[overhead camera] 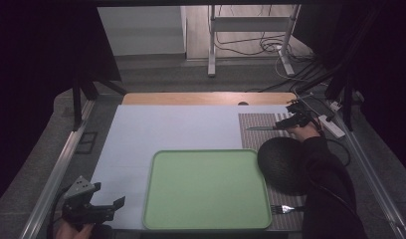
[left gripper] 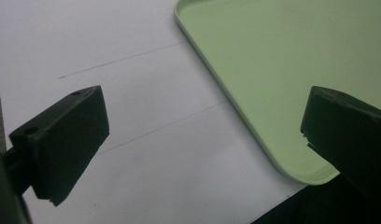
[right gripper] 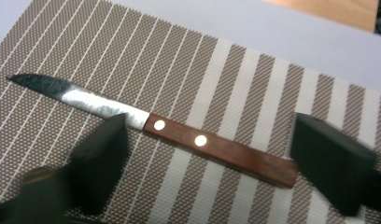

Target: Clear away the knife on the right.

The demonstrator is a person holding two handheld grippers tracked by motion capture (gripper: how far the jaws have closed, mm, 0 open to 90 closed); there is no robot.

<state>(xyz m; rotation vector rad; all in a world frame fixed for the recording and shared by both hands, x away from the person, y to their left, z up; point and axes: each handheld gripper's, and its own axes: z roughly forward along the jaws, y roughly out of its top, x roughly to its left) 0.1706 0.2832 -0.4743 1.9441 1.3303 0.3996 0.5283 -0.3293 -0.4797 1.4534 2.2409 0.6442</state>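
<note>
A knife (right gripper: pixel 179 133) with a brown riveted wooden handle and a steel blade lies flat on a striped woven placemat (right gripper: pixel 216 60). My right gripper (right gripper: pixel 209 163) is open, its two jaws straddling the handle close above the mat. In the high view that gripper (overhead camera: pixel 289 119) sits at the back right over the mat (overhead camera: pixel 255 132), with the knife's blade (overhead camera: pixel 258 128) pointing left. A light green tray (overhead camera: pixel 206 189) stands bare at the front centre. At the front left my left gripper (overhead camera: pixel 104 199) is open beside the tray's near left corner (left gripper: pixel 272 70), holding nothing.
A black bowl (overhead camera: pixel 283 164) rests upside down on the mat's right part, next to the tray. A fork (overhead camera: pixel 283 209) lies near the front right corner. A white sheet (overhead camera: pixel 156 129) covers the table. Metal rails run along both sides, and cables lie beyond the far edge.
</note>
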